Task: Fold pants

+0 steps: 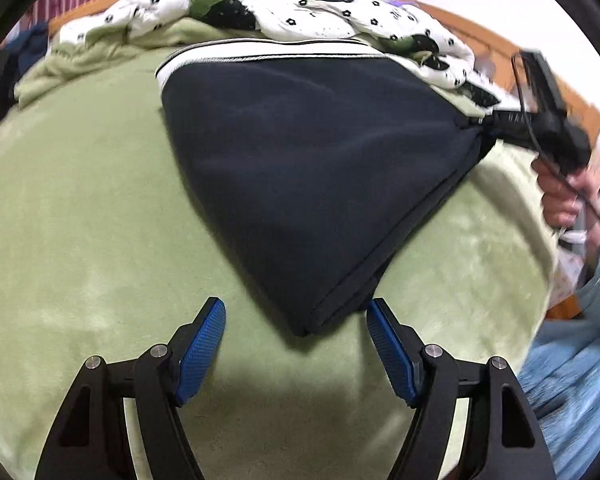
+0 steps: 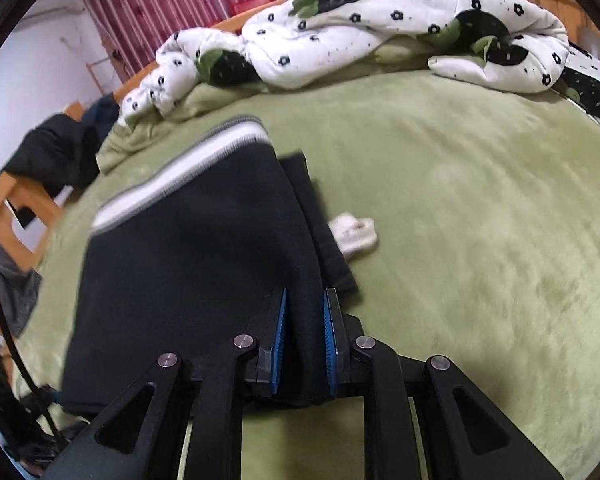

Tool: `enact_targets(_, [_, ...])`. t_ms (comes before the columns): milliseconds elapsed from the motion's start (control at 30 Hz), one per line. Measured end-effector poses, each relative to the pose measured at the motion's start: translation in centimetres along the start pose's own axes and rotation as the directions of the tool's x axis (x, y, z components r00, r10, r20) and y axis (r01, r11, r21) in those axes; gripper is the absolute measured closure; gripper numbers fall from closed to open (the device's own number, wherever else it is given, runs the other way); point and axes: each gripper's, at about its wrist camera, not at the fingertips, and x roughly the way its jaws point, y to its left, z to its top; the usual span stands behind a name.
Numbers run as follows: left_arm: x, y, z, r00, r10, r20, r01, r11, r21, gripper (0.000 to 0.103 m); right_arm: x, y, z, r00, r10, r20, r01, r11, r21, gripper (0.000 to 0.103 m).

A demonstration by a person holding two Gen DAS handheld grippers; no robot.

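Dark navy pants (image 1: 312, 184) with a white and grey waistband (image 1: 260, 54) lie folded on a green blanket (image 1: 80, 220). My left gripper (image 1: 296, 312) is open, its blue pads either side of the pants' near corner, not gripping. My right gripper (image 1: 476, 124) shows at the right of the left wrist view, shut on the pants' right corner and lifting it. In the right wrist view the right gripper (image 2: 305, 300) is shut on a bunch of the pants (image 2: 188, 248), whose waistband (image 2: 180, 172) lies farther back.
A crumpled white floral quilt (image 2: 340, 36) lies along the far side of the bed. A small white cloth piece (image 2: 354, 234) lies on the blanket (image 2: 460, 200) right of the pants. Dark clothes hang on a wooden chair (image 2: 52, 152) at left. Red curtains hang behind.
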Motion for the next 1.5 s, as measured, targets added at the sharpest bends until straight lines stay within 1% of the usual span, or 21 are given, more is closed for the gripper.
enact_targets(67, [-0.2,-0.3,0.5,1.0,0.023,0.018,-0.023,1.0,0.014,0.032,-0.6,0.4,0.5,1.0,0.0,0.015,0.0,1.0,-0.002,0.086])
enact_targets(167, [-0.3,-0.7,1.2,0.999,-0.009,0.036,0.01,1.0,-0.015,0.032,-0.1,0.3,0.3,1.0,-0.027,-0.001,0.027,1.0,0.015,0.086])
enact_targets(200, [0.2,-0.8,1.8,1.0,0.003,0.028,-0.002,0.999,-0.035,0.037,0.1,0.5,0.1,0.999,-0.036,-0.005,0.037,0.999,0.012,0.086])
enact_targets(233, [0.6,-1.0,1.9,0.999,0.028,0.024,-0.027,0.998,-0.05,0.047,0.3,0.5,0.0,0.999,-0.042,-0.003,0.042,0.999,0.008,0.085])
enact_targets(267, [0.8,-0.6,1.7,0.996,0.085,0.027,-0.083,0.994,-0.076,0.07,0.0,0.5,-0.1,0.999,-0.04,-0.001,0.04,0.999,0.009,0.085])
enact_targets(300, [0.8,-0.3,1.7,0.994,0.099,0.041,-0.096,0.992,-0.084,0.075,-0.2,0.6,0.0,0.999,-0.035,0.002,0.035,0.999,0.014,0.085])
enact_targets(367, [0.6,0.4,1.1,0.989,0.122,0.079,-0.114,0.988,-0.101,0.076,-0.9,0.7,-0.2,1.0,-0.019,0.012,0.019,1.0,0.024,0.085])
enact_targets(433, [0.8,0.7,0.1,0.988,0.138,0.069,-0.129,0.984,-0.121,0.076,-0.6,1.1,-0.7,1.0,-0.03,0.003,0.03,0.999,0.019,0.085])
enact_targets(533, [0.8,0.4,0.1,0.985,0.16,0.058,-0.152,0.98,-0.13,0.074,0.5,2.3,-2.0,0.993,-0.116,-0.004,0.115,0.992,-0.059,0.085])
enact_targets(600, [0.3,0.6,0.3,0.992,0.125,0.018,-0.121,0.982,-0.146,0.071,0.0,2.5,-1.7,0.993,-0.118,0.0,0.117,0.99,-0.075,0.084])
enact_targets(633, [-0.1,0.8,0.2,0.996,0.094,0.006,-0.092,0.984,-0.15,0.068,-0.4,2.4,-1.4,0.994,-0.113,0.001,0.113,0.991,-0.066,0.083])
enact_targets(700, [-1.3,1.3,-0.5,0.998,0.066,-0.002,-0.066,0.985,-0.157,0.053,-1.6,2.1,-0.8,0.993,-0.109,0.036,0.111,0.993,-0.05,0.082])
enact_targets(800, [-3.4,2.4,-1.7,0.997,0.06,0.042,-0.051,0.983,-0.174,0.043,-2.0,2.4,0.4,0.989,-0.126,0.075,0.131,0.989,-0.062,0.068])
enact_targets(867, [-4.1,3.3,-1.7,0.997,0.052,0.055,-0.039,0.978,-0.204,0.04,-1.5,2.6,1.4,0.991,-0.112,0.073,0.116,0.992,-0.053,0.067])
enact_targets(1033, [-3.6,6.5,1.6,0.997,0.026,0.072,-0.005,0.96,-0.279,0.04,1.6,3.8,5.5,0.996,-0.08,0.034,0.082,0.994,-0.07,0.046])
enact_targets(1133, [-2.1,8.3,4.4,0.995,-0.024,0.1,0.054,0.951,-0.303,0.036,4.1,3.9,6.7,0.997,-0.082,-0.01,0.081,0.992,-0.093,0.035])
enact_targets(1233, [1.1,9.7,7.1,0.993,-0.075,0.088,0.101,0.937,-0.336,0.036,7.2,3.2,6.5,0.993,-0.078,-0.084,0.071,0.994,-0.079,0.035])
enact_targets(1367, [6.9,10.9,8.5,0.984,-0.174,0.027,0.168,0.887,-0.431,0.036,8.1,3.0,5.8,0.996,-0.071,-0.062,0.063,0.991,-0.117,0.033])
enact_targets(1400, [7.7,11.1,8.5,0.979,-0.196,0.058,0.201,0.871,-0.449,0.036,8.2,3.2,5.8,0.995,-0.076,-0.06,0.067,0.989,-0.131,0.033])
enact_targets(1433, [7.9,11.1,8.7,0.976,-0.194,0.094,0.216,0.869,-0.445,0.036,8.5,3.2,5.8,0.995,-0.077,-0.062,0.068,0.989,-0.135,0.033])
enact_targets(1500, [8.7,10.8,9.5,0.975,-0.204,0.091,0.223,0.872,-0.436,0.036,9.2,3.4,5.9,0.994,-0.067,-0.084,0.057,0.991,-0.12,0.036])
